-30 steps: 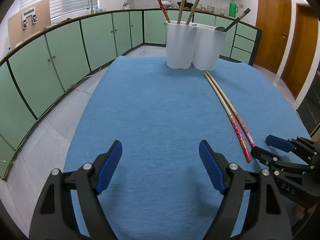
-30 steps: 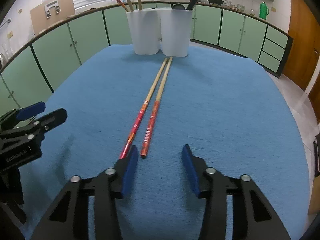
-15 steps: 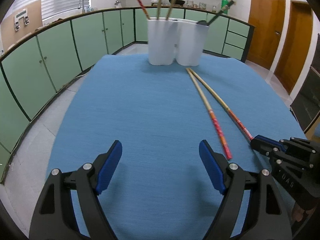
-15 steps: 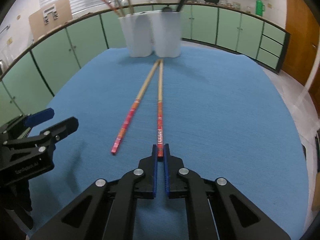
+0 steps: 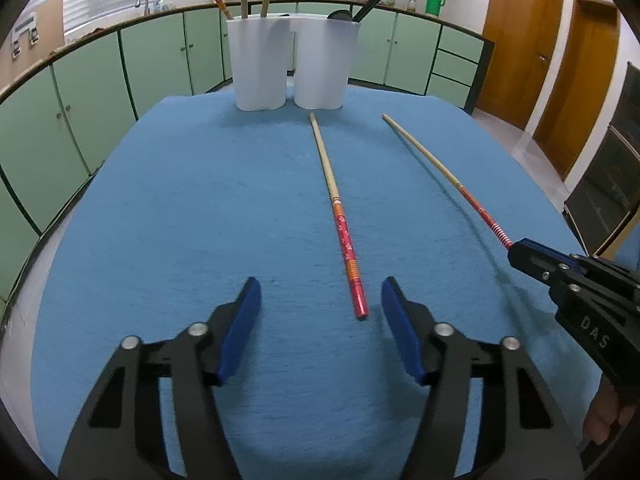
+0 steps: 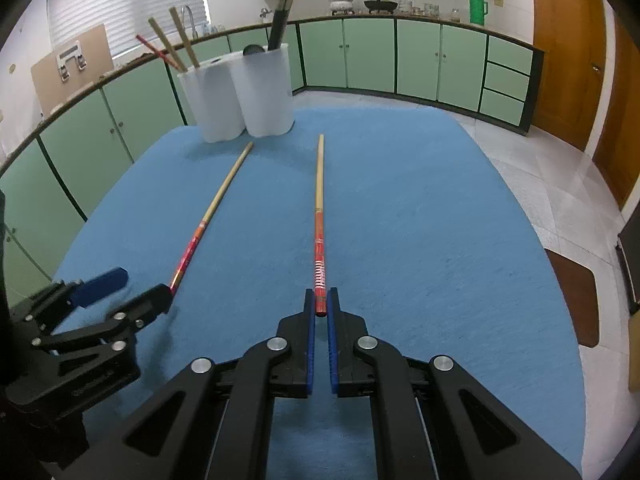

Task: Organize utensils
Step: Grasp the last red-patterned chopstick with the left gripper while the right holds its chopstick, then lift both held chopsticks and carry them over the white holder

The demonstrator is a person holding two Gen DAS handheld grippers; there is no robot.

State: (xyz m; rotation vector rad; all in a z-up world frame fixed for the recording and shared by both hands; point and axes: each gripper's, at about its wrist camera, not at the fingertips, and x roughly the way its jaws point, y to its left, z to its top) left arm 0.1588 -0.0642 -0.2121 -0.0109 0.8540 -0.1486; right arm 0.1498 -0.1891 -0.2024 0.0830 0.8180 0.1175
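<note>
You see a surface [image 5: 168,208] covered in plain mid-blue felt-like cloth. In the centre of the left wrist view lies a long wooden chopstick [image 5: 334,200], pale tan at its far end, then an orange band, red with small pale flecks, and orange-striped near the red tip. Right of it, the second long wooden chopstick [image 5: 440,170] runs tan into red with white rings. Your left tool [image 5: 320,300] and right tool [image 6: 321,300] are matte black with royal-blue pads. At the upper centre stands a plain white plastic twin-cup utensil holder [image 5: 292,68]. Behind it, pale green cabinet doors [image 5: 160,64] carry dark green edging.
</note>
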